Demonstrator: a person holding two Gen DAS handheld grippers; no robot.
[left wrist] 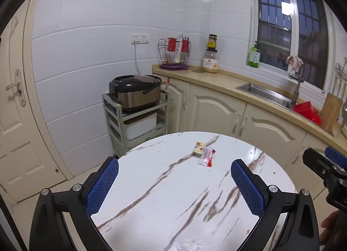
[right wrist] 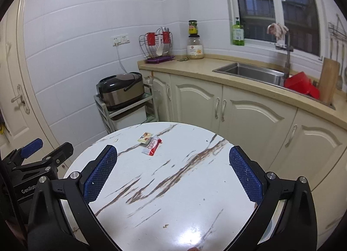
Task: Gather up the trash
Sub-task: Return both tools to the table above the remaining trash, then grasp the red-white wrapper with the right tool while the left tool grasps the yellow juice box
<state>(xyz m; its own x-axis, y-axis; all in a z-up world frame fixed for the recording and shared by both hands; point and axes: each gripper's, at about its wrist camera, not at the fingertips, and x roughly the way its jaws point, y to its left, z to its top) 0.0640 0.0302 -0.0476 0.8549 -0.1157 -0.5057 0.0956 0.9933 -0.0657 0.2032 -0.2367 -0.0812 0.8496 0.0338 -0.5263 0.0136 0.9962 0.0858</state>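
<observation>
Two bits of trash lie on the far part of a round marble-patterned table (left wrist: pixel 151 196) (right wrist: pixel 184 196): a red and white wrapper (left wrist: pixel 207 156) (right wrist: pixel 153 145) and, touching its far end, a small yellow packet (left wrist: pixel 199 148) (right wrist: pixel 145 137). My left gripper (left wrist: pixel 174 182) is open above the near half of the table, well short of the trash. Over the near side as well, my right gripper (right wrist: pixel 173 171) hangs open with nothing between its blue pads. Each gripper shows at the edge of the other's view.
Beyond the table stands a metal cart (left wrist: pixel 134 120) carrying a rice cooker (left wrist: pixel 135 90). Cream cabinets (right wrist: pixel 238 110) run along the right under a counter with a sink (right wrist: pixel 251 72), a red container (right wrist: pixel 301 85) and jars (right wrist: pixel 195 49). A door (left wrist: pixel 15 120) is at the left.
</observation>
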